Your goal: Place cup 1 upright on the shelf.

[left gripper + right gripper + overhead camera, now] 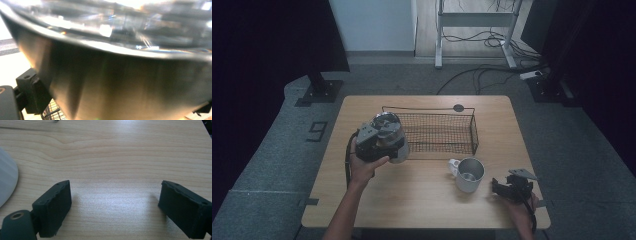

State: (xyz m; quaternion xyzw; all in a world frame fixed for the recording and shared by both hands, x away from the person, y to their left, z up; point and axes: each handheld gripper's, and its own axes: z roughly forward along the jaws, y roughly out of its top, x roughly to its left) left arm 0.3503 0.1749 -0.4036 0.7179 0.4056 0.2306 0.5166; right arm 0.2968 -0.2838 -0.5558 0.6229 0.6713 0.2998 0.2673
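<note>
- The wooden table (412, 200) stands on grey carpet (277, 165), with cables (482, 75) on the floor at 12 o'clock.
- The left gripper (379, 145) is clamped on a steel cup (389, 135), held above the table at 9 o'clock, just beside the wire basket (439, 132).
- The right gripper (512, 189) rests at 4 o'clock, jaws apart, nothing between them.
- A second cup (469, 175) stands near it.

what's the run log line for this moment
left hand-held gripper: shut on metal cup, held by wire basket | right hand-held gripper: open, empty, on table | mug: upright
</note>
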